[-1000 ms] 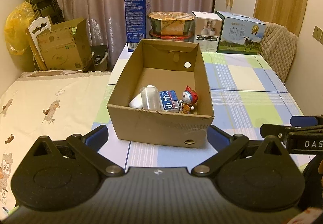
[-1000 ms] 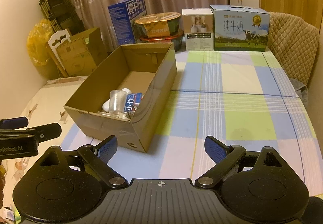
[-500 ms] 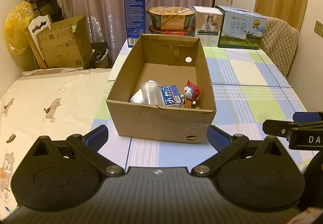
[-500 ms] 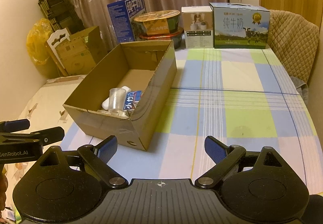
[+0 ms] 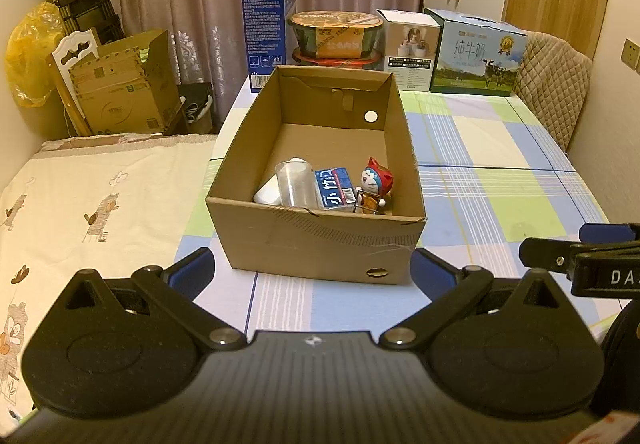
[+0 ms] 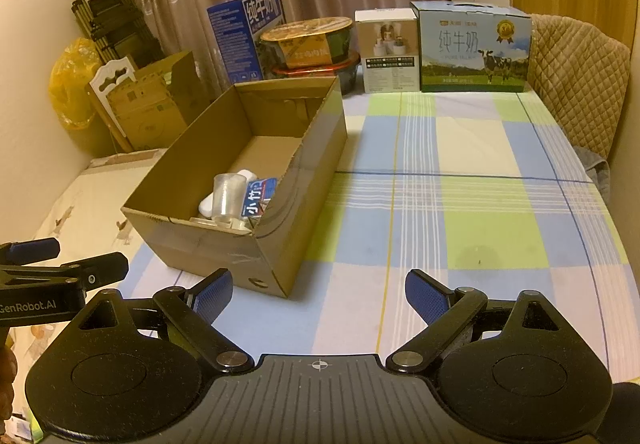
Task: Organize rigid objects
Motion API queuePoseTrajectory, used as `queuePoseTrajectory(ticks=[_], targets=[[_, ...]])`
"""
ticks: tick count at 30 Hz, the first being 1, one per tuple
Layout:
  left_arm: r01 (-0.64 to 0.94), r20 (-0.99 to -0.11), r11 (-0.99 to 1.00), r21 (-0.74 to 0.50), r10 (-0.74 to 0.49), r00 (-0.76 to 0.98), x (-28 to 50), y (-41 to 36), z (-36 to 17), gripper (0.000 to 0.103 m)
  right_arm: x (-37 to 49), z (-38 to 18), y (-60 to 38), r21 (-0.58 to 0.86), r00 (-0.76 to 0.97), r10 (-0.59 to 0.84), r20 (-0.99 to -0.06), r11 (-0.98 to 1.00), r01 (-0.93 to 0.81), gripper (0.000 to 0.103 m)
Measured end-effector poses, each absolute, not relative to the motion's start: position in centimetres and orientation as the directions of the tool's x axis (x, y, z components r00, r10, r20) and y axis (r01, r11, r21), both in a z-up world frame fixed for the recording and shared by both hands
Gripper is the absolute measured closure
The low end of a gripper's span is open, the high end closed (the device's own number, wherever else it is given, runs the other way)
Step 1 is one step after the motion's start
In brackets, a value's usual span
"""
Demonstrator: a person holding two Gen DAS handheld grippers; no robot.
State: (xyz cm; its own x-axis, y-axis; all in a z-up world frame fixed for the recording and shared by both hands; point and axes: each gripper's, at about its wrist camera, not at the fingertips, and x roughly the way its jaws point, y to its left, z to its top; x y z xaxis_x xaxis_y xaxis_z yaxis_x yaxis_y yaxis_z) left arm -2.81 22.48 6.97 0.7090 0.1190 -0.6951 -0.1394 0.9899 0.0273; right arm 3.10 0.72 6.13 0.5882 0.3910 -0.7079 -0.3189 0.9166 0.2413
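Both the left gripper (image 5: 312,268) and the right gripper (image 6: 319,290) hover with fingers spread wide, holding nothing. The cardboard box (image 5: 320,240) sits on the surface directly ahead of the left gripper, which is nearer. Its long axis runs away, with the cup (image 5: 295,183), blue packet (image 5: 335,190) and figurine (image 5: 374,184) at its near end.

left gripper (image 5: 312,270) fingers spread, right gripper (image 6: 319,294) fingers spread, both empty

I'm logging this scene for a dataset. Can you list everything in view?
Open brown cardboard box: 1, table's left side.
Clear plastic cup: 1, in box.
White rounded object: 1, in box, behind cup.
Blue-white small carton: 1, in box.
Doraemon figurine: 1, blue-red, in box.
Checked tablecloth: 1, blue-green.
Milk cartons: 2, table's far end.
Noodle bowls: 2, stacked.
White box: 1, far end.
Left tool: open.
Right tool: open.
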Motion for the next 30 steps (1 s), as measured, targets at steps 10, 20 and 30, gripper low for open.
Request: queuePoseTrajectory(ticks=[10,20,30], targets=[[-0.131,-0.698,0.991,0.029,0.114,0.707,-2.59,22.3,6.68,0.001,3.1,6.08,0.63,0.245,0.588,0.391,-0.708,0.917,-0.315,0.013],[-0.128,-0.7,0.991,0.03,0.112,0.706,-2.45,22.13,6.56,0.001,3.11,6.02,0.63,0.245,0.587,0.391,-0.709,0.917,-0.314,0.012],[-0.119,-0.686,0.992,0.037,0.112,0.719,-2.57,21.82,6.5,0.001,2.96,5.87,0.63,0.247,0.586,0.389,-0.711,0.918,-0.31,0.013]])
